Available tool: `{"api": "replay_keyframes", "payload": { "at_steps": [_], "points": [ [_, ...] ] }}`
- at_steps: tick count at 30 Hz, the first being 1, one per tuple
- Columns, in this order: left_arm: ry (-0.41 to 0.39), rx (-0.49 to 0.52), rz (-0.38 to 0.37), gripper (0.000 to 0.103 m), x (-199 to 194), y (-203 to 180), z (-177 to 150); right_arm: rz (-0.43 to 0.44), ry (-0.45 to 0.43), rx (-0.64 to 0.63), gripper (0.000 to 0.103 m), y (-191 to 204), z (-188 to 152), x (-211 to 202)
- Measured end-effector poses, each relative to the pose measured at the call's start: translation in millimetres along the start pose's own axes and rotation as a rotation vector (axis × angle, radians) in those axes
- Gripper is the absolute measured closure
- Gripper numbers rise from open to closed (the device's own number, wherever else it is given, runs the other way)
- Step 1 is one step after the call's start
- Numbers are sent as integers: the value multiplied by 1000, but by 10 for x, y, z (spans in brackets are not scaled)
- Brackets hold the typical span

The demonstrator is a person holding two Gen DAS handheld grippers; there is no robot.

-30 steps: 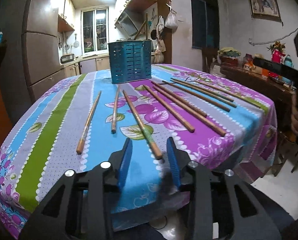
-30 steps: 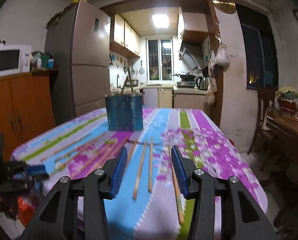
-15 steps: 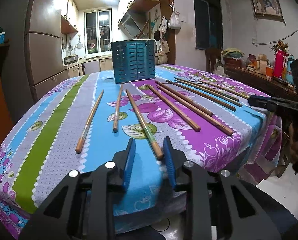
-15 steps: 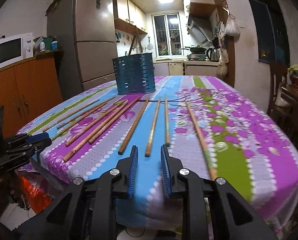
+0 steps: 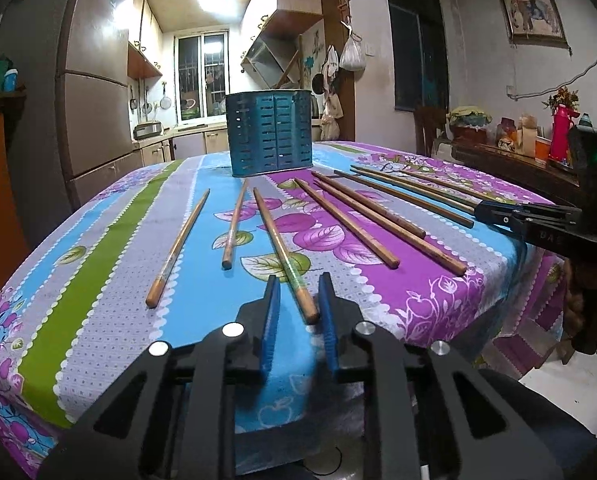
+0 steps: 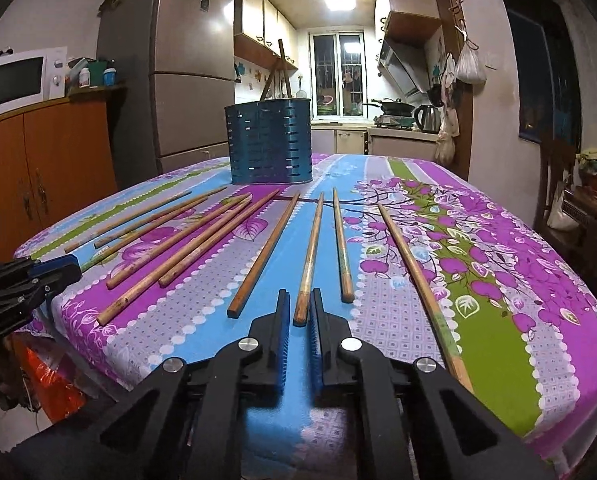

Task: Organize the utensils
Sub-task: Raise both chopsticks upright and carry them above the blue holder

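Now, desk [image 5: 98, 280] filling mid-frame, blue slotted holder [image 5: 270, 136] upper centre, chopsticks [image 5: 350, 222] fanned below: light, stiff, prone to rolling. Left tongs [image 5: 298, 306] released, straddling one butt end; right tongs [image 6: 298, 312] likewise, narrower. Best gripped near thick ends.

1. We see wooden chopsticks [image 5: 282, 250], matt brown; some look worn and paint-streaked.
2. The blue utensil holder [image 5: 271, 135] looks like slotted metal with a soft sheen.
3. The floral tablecloth [image 6: 498, 264] appears smooth and slightly glossy.
4. Our left gripper [image 5: 298, 312] is matt black with ridged blue pads [image 5: 272, 320].
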State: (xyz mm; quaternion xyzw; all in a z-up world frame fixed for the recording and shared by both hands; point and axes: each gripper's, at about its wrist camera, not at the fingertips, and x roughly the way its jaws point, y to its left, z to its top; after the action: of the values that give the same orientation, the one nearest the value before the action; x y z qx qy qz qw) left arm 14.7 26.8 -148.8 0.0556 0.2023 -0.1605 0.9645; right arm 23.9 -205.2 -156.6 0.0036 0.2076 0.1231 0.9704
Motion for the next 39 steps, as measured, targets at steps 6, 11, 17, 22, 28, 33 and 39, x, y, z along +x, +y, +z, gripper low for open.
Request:
{"api": "replay_keyframes", "payload": {
  "at_steps": [6,11,17,22,28,33,39],
  "points": [
    [-23,7,14,92,-15,-22,-26,-14,-20,-10,93,19,-26,-18],
    [-21,-10,20,97,-44,-7,-28,-22,-41,10,95,25,-42,-32],
    [-46,-7,15,98,-130,-18,85,-27,-78,24,95,-19,58,-189],
    [-107,-6,18,98,-295,8,302,-24,-146,-1,95,-19,307,-470],
    [-218,22,22,98,-474,62,772,-4,-233,-67,95,1,784,-732],
    [-292,68,14,98,-425,77,1263,13,-287,-139,95,37,1223,-791],
    [-305,91,-30,98,-182,63,1762,42,-304,-180,95,14,1755,-660]
  ]
}}
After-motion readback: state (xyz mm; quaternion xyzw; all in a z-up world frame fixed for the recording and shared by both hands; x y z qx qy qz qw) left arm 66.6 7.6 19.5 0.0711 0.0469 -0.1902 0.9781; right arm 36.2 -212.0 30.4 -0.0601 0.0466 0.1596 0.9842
